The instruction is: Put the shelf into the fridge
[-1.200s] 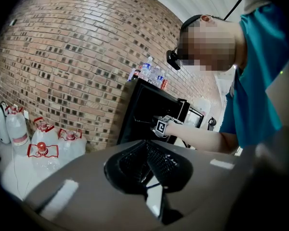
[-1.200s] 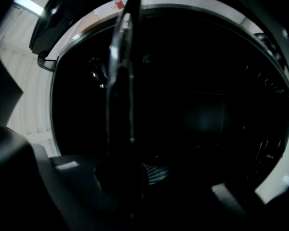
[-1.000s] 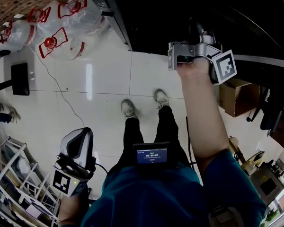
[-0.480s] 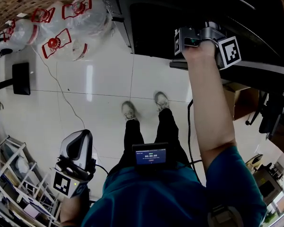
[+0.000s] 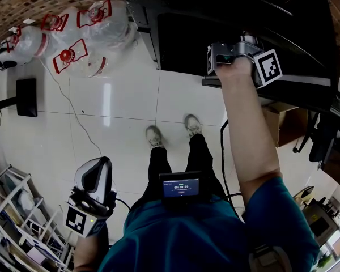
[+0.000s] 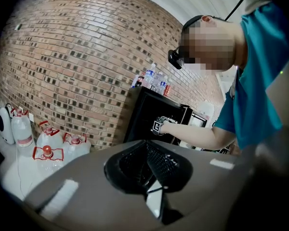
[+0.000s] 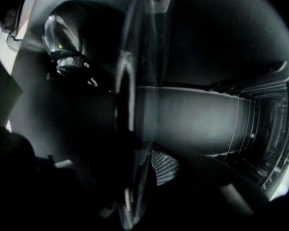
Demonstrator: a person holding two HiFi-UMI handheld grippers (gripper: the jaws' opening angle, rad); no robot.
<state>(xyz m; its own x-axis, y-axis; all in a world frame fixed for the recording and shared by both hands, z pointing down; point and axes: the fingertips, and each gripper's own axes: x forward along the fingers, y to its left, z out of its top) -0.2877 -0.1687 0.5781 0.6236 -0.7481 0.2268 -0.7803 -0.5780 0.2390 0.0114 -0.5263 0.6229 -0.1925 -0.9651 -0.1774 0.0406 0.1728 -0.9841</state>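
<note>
Up at the fridge point(image 5: 181, 38), right gripper point(image 5: 232, 55) lets go.
Its jaws just opened round the edge-on shelf point(image 7: 140, 81); left gripper point(image 5: 95, 170), jaws together, hangs well apart.

Left claw point(image 5: 94, 177) hangs low over white floor point(image 5: 119, 103), well apart from black fridge point(image 5: 184, 35).

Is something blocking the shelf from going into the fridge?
Nothing visible does. The clear shelf is already inside the dark fridge, standing between the jaws of the right gripper, which have just been opening.
</note>
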